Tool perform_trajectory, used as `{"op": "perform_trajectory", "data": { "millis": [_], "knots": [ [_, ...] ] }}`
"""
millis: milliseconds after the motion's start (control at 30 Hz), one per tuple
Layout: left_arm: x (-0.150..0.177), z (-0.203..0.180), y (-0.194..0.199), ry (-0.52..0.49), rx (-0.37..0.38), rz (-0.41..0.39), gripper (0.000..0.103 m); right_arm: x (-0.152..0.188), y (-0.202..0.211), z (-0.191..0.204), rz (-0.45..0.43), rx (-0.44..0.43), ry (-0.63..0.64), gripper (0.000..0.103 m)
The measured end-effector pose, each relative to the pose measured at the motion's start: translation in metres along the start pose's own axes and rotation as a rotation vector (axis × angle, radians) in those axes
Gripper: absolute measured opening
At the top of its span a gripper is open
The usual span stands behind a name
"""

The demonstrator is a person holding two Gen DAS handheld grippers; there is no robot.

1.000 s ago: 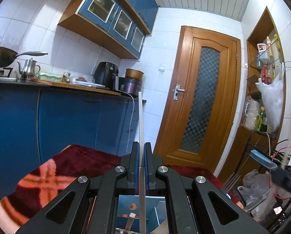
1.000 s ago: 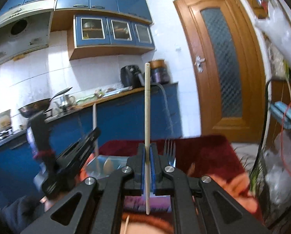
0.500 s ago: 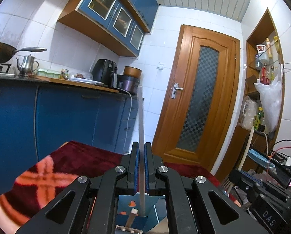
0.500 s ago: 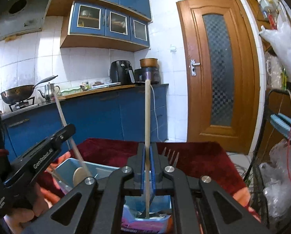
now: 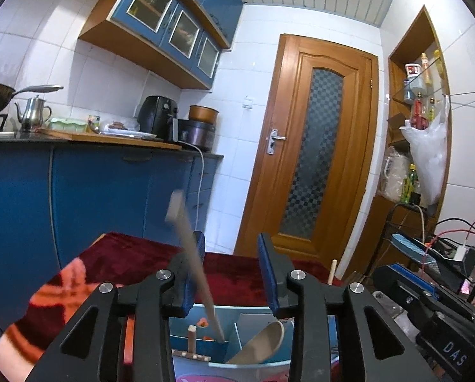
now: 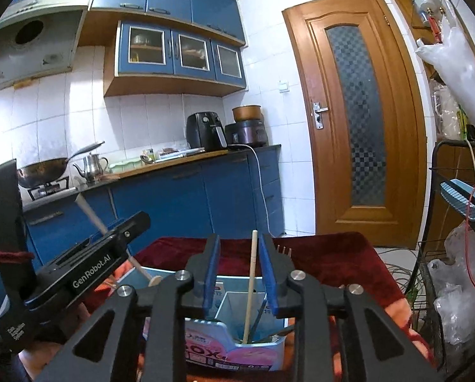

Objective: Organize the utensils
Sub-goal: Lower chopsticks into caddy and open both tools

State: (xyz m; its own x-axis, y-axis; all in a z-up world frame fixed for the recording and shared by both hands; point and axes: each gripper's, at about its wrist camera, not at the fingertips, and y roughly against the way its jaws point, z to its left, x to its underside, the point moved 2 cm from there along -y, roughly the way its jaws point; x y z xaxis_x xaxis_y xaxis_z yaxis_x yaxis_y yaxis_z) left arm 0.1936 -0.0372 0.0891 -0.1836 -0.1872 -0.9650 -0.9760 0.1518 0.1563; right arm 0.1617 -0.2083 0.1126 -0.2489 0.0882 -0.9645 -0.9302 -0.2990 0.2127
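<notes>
Left gripper (image 5: 231,273): jaws just opened, gripping nothing; chopstick (image 5: 194,261) leans on its left pad, tip in the box (image 5: 253,313). Right gripper (image 6: 239,270): jaws just opened; second chopstick (image 6: 250,289) loose between them, standing in the box.

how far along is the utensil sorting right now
Done: a wooden spoon already sits in the blue organizer box. In hand: nothing gripped; the left claw and right claw have just been opening, each dropping a chopstick into a compartment; the left one leans, blurred. Left: a fork beyond the box.
</notes>
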Motion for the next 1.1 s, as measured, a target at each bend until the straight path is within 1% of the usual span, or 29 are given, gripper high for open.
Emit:
{"op": "perform_trajectory", "data": {
  "millis": [133,233,400,533,700,800,967,1067,1100],
  "knots": [
    [-0.007,0.005,0.006,0.01,0.008,0.032,0.035,0.0,0.012,0.001,0.005,-0.017,-0.018,0.034],
    [-0.01,0.012,0.011,0.023,0.024,0.065,0.035,0.001,0.02,0.0,0.016,-0.022,-0.032,0.034],
    [-0.013,0.014,0.025,-0.022,0.03,0.085,0.035,0.004,0.033,-0.001,0.017,-0.041,-0.066,0.034],
    [-0.013,0.014,0.038,-0.043,0.042,0.105,0.035,0.008,0.043,-0.002,0.026,-0.045,-0.086,0.038],
    [-0.011,0.02,0.053,-0.037,0.029,0.107,0.035,0.022,0.047,-0.005,0.065,-0.039,-0.106,0.04],
    [-0.009,0.025,0.058,-0.017,0.006,0.116,0.035,0.031,0.047,-0.008,0.088,-0.025,-0.103,0.04],
    [-0.001,0.031,0.052,-0.008,-0.03,0.131,0.035,0.044,0.042,-0.016,0.118,-0.022,-0.133,0.04],
    [0.003,0.032,0.05,0.001,-0.033,0.133,0.035,0.048,0.04,-0.021,0.124,-0.017,-0.146,0.04],
    [0.005,0.031,0.05,-0.001,-0.029,0.128,0.027,0.05,0.04,-0.023,0.126,-0.016,-0.148,0.041]
  ]
}}
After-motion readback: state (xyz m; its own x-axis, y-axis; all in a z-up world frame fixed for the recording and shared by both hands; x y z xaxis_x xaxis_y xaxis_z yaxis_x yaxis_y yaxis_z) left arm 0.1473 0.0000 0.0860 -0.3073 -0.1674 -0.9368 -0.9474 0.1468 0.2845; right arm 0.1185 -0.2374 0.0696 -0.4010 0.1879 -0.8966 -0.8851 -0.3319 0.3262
